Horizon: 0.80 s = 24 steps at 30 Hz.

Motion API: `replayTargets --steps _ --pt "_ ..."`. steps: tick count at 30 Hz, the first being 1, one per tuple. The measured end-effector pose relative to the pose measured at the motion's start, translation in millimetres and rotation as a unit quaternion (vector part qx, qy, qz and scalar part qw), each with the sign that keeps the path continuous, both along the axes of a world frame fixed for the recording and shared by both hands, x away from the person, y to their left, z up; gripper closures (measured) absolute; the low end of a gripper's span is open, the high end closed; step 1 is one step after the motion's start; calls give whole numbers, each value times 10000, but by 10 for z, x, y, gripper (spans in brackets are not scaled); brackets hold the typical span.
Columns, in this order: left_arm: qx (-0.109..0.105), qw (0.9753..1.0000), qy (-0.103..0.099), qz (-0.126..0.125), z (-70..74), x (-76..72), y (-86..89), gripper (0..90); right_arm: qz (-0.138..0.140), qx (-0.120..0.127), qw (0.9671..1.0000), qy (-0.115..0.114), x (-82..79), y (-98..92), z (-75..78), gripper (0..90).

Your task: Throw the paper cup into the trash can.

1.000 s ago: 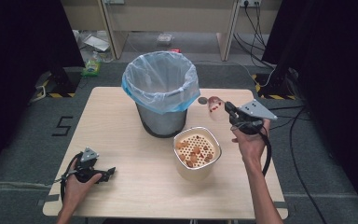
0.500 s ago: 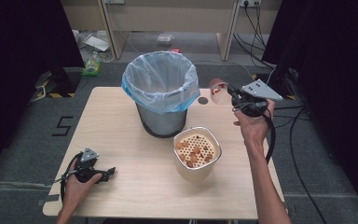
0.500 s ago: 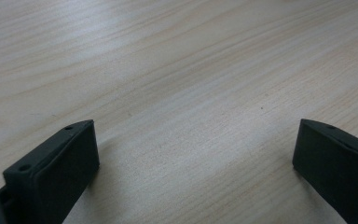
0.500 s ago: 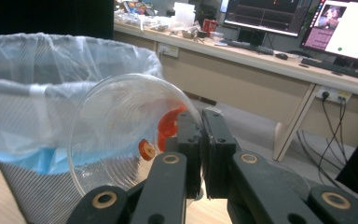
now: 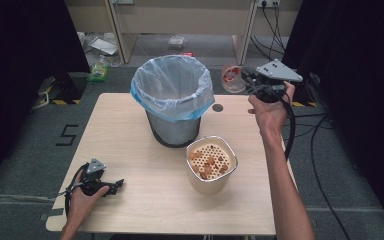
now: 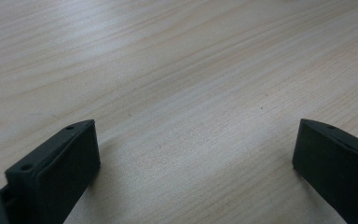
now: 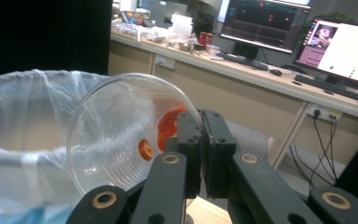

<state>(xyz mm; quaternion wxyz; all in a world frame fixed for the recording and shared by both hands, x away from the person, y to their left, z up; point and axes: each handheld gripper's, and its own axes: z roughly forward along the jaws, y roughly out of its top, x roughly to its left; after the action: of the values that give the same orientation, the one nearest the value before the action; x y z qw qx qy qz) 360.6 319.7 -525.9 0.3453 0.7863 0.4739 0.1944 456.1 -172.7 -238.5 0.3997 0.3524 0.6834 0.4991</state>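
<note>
My right gripper (image 5: pixel 247 80) is raised beside the far right of the bin and is shut on the rim of a clear plastic cup (image 5: pixel 231 78). In the right gripper view the cup (image 7: pixel 121 135) lies tilted on its side with red bits inside, its mouth towards the camera, next to the bin's bag (image 7: pixel 23 121). The grey bin (image 5: pixel 174 97), lined with a pale blue bag, stands at the table's middle back. My left gripper (image 5: pixel 115 186) rests low at the table's front left, and its jaws stand wide open over bare wood (image 6: pixel 196 93).
A beige tub (image 5: pixel 211 162) with a perforated insert and orange-brown bits stands in front of the bin. A small dark hole (image 5: pixel 217 107) marks the tabletop behind it. Beyond the table are a desk with monitors (image 7: pixel 335 46), cables and floor clutter.
My right gripper has risen and moved away from the person with the cup, from just above the table to the height of the bin's rim. The left gripper has stayed put.
</note>
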Motion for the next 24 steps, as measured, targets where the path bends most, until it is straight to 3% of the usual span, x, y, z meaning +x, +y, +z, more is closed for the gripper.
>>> replayTargets --steps 7,18,22,24 --pt "-1 10000 3 -2 0 -1 0 0 225 -42 9997 -28 144 379 102 871" --pt "2 10000 2 -5 1 -1 -1 0 663 -48 9974 279 387 846 -26 861" --pt "17 10000 3 -12 2 -7 -1 0 697 140 9955 629 484 944 -91 705" --pt "17 10000 -2 -13 2 -9 -2 0 727 214 9951 628 492 954 -82 643"
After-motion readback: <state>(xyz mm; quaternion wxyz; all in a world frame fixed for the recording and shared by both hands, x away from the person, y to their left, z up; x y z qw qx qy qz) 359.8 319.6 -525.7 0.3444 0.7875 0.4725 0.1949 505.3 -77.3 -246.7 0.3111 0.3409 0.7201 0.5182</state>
